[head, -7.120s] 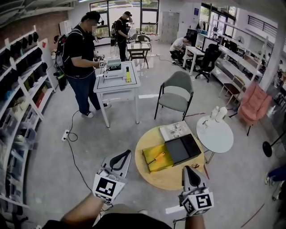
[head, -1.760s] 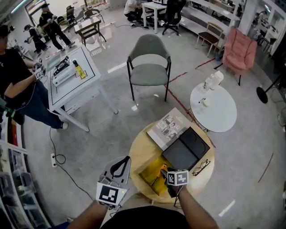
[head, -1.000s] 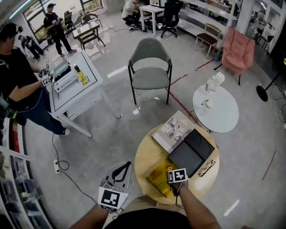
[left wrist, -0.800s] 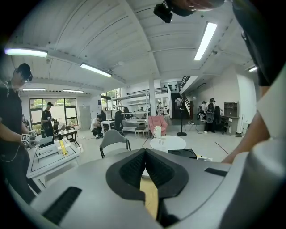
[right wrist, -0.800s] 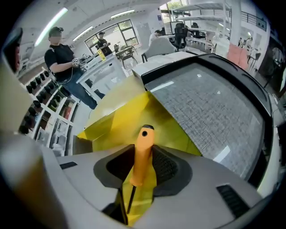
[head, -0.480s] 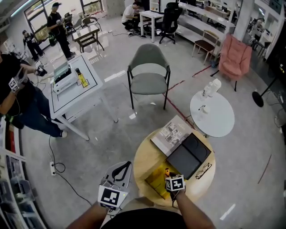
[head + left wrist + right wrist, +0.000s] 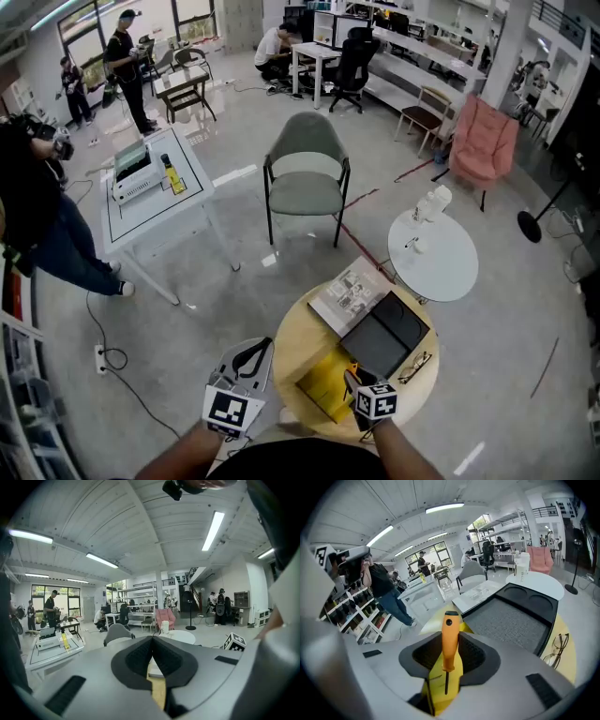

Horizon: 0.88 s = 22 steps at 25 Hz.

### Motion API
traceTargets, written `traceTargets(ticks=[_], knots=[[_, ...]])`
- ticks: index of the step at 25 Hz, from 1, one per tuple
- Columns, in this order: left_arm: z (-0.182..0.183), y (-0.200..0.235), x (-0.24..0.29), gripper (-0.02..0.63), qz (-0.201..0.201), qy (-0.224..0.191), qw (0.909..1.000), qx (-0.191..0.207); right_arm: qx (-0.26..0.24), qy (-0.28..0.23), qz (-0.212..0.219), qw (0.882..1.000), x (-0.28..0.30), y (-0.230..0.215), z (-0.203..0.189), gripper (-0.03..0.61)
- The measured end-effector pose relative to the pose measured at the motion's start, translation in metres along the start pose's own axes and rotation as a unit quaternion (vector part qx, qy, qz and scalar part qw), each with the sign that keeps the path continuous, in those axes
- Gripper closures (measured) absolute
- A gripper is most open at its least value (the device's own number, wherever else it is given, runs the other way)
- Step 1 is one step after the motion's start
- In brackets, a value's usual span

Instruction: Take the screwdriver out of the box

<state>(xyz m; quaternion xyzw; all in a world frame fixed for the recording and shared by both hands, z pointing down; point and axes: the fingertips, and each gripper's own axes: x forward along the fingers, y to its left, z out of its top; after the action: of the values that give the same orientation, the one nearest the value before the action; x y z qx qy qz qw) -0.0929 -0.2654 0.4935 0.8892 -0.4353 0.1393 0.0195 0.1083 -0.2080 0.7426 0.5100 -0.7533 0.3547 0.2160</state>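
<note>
Grips the screwdriver [image 7: 450, 637] in the right gripper [image 7: 352, 382], with the pads clenched on the orange handle after just closing in on it. Holds it upright between the jaws, butt of the handle pointing away from the gripper's body and the thin dark shaft pointing back toward it. Holds it over the yellow box [image 7: 323, 386] at the near edge of the round table [image 7: 302, 349]; cannot tell from either view whether the shaft's tip clears the box.

Holds the left gripper [image 7: 152, 640] off the table's left edge, shut tip to tip on nothing, aimed across the room over the table.

Finds a black case [image 7: 384, 336] just beyond the box, running toward the table's right edge, grey inside with two round hollows at its far end. Finds a booklet [image 7: 349, 292] at the far edge, touching the case's far side. Finds glasses [image 7: 415, 367] at the right edge, just beside the case.

Past the table, takes in a white side table [image 7: 436, 262] to the right, a grey chair [image 7: 305, 183] farther off, a pink armchair [image 7: 480, 141] at the far right, and a square table [image 7: 155, 187] at the far left with a person [image 7: 37, 206] in dark clothes beside it.
</note>
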Motion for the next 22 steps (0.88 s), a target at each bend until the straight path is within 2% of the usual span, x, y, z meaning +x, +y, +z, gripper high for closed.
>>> traceTargets(ticks=[12, 22], knots=[[0.015, -0.003, -0.009, 0.601, 0.001, -0.011, 0.9999, 0.008, 0.009, -0.085, 0.016, 0.996, -0.049, 0.01, 0.039, 0.454], [0.023, -0.005, -0.012, 0.601, -0.006, -0.011, 0.9998, -0.018, -0.039, -0.139, 0.035, 0.989, -0.091, 0.04, 0.08, 0.454]])
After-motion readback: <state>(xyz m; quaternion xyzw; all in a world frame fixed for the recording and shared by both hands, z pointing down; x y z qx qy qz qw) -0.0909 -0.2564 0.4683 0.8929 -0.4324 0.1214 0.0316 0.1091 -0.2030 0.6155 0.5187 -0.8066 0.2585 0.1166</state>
